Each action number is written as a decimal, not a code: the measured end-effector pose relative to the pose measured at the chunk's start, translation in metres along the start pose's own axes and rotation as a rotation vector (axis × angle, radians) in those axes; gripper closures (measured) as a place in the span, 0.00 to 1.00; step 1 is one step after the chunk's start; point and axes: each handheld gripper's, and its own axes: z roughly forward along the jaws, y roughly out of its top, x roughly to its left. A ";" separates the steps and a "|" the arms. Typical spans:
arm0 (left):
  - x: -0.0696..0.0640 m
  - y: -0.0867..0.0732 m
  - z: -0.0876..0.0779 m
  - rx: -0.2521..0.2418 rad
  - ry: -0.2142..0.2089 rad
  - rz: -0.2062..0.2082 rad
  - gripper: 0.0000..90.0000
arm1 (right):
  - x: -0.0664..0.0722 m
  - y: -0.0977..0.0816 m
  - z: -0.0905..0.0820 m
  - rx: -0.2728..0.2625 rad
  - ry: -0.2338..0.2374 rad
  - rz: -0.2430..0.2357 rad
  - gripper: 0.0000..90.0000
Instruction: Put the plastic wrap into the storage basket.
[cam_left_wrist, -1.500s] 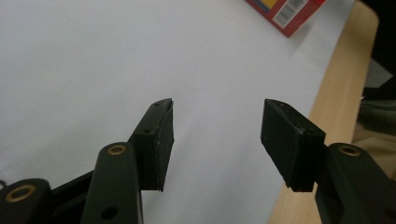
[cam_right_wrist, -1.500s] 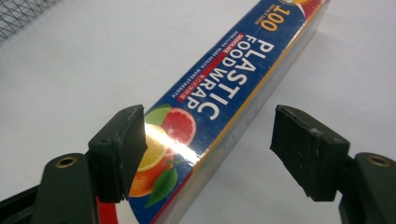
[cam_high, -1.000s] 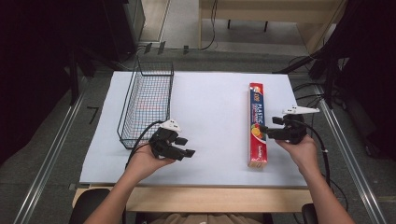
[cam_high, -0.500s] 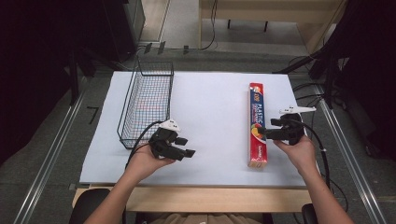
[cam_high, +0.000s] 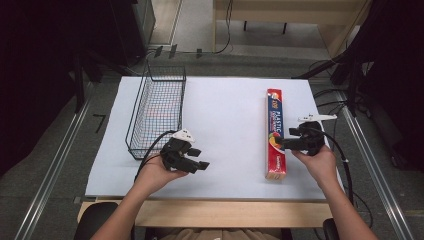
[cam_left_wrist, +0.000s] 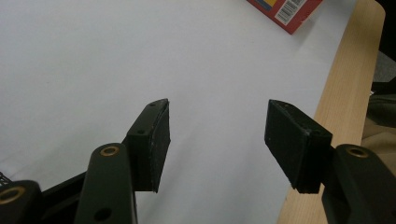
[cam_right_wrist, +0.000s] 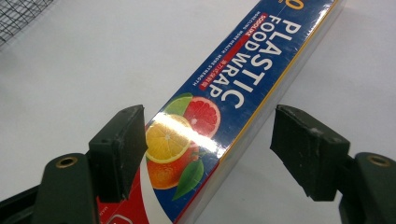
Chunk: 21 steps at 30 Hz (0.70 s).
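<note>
Between my right gripper's (cam_right_wrist: 208, 149) two black jaws, which stand apart, lies the long rectangular cardboard box of plastic food wrap (cam_right_wrist: 224, 112), blue and red with printed citrus fruit. The rubbery pads (cam_right_wrist: 123, 147) flank its long sides without pressing on it. The box rests flat on the white sheet (cam_high: 227, 115), near the sheet's right edge, its length running from the near edge toward the far one.

Risk, as I judge it: the box's glossy faces could let it slip or pivot if the pads close off-centre, since I am straddling its near half and the long far end may droop on lifting. Closing hard could dent the thin cardboard wall. A skewed approach could push the box across the smooth sheet rather than seize it.

My left gripper (cam_high: 192, 161) rests near the sheet's near edge, left of centre; its jaws have just been opening, they stand apart, and nothing lies between them. Just beyond it stands the black wire-mesh basket (cam_high: 157, 112), oblong and open-topped, along the sheet's left edge. Its thin rim wires could catch a box end carried in too low. A pale wooden table edge (cam_left_wrist: 343, 88) borders the sheet on my side.
</note>
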 end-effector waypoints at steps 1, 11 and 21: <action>0.000 0.000 0.000 0.000 0.001 -0.001 0.46 | 0.000 0.000 0.000 0.002 -0.005 -0.004 0.30; 0.001 -0.001 0.000 0.009 0.000 -0.006 0.45 | 0.005 0.001 0.000 0.010 0.006 0.030 0.30; 0.001 -0.002 0.006 0.025 -0.012 -0.003 0.44 | 0.012 0.008 0.011 0.085 -0.064 0.043 0.21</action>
